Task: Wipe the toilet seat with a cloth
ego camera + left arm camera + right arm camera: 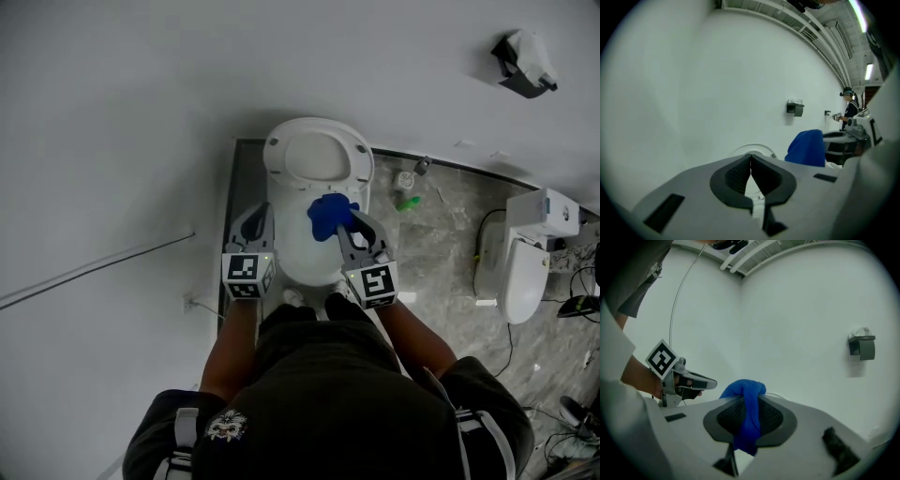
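In the head view a white toilet stands against the wall right in front of me. My right gripper is shut on a bunched blue cloth that hangs over the toilet's middle, right of centre. In the right gripper view the cloth is pinched between the dark pads and droops down. My left gripper hovers by the toilet's left edge, and the left gripper view shows it shut with nothing in it. That view also has the cloth at the right.
A second white toilet stands on the marbled floor at the right, with cables around it. Small items, one green, lie by the wall. A grey box is fixed on the wall. A thin cable runs along the left wall.
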Available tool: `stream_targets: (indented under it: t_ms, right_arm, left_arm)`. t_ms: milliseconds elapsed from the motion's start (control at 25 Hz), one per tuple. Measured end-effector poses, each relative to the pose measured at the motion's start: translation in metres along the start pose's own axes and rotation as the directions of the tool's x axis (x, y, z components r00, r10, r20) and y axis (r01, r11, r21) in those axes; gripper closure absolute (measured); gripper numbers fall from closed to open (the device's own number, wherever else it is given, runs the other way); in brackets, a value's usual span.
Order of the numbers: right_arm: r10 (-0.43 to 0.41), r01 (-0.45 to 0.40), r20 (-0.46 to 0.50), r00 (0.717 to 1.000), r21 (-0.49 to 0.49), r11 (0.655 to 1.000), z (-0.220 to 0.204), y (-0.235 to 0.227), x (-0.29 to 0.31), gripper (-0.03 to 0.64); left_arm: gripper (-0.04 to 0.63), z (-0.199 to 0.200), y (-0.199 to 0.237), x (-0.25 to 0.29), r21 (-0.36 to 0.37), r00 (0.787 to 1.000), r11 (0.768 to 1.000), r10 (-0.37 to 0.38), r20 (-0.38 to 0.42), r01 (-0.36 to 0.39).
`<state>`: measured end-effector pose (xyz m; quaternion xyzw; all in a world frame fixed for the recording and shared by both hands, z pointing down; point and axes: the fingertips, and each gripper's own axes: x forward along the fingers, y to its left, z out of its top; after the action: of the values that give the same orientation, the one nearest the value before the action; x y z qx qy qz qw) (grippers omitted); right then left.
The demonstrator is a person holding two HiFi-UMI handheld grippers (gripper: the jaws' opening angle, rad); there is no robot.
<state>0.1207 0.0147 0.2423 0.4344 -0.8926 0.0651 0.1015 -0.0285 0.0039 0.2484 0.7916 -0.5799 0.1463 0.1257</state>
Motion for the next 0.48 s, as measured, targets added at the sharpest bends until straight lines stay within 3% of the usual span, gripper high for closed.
stream_targets:
  t_ms: [280,480]
  right_arm:
    - [-0.03,0.029,-0.044,0.999,-0.027,0.999,-0.003,-0.023,0.056,0.558]
    - [-0.074,0.069,-0.111,0.991,-0.049,0.996,-0.018,-0.029,0.112,0.558]
  left_arm:
    - [0.585,0.005,0.005,0.02,0.001,0.999,1.0,-0.027,-0.027,0.027]
    - [0.584,0.006,0.026,0.039,0.01,0.996,0.996,-0.087,-0.031,0.088]
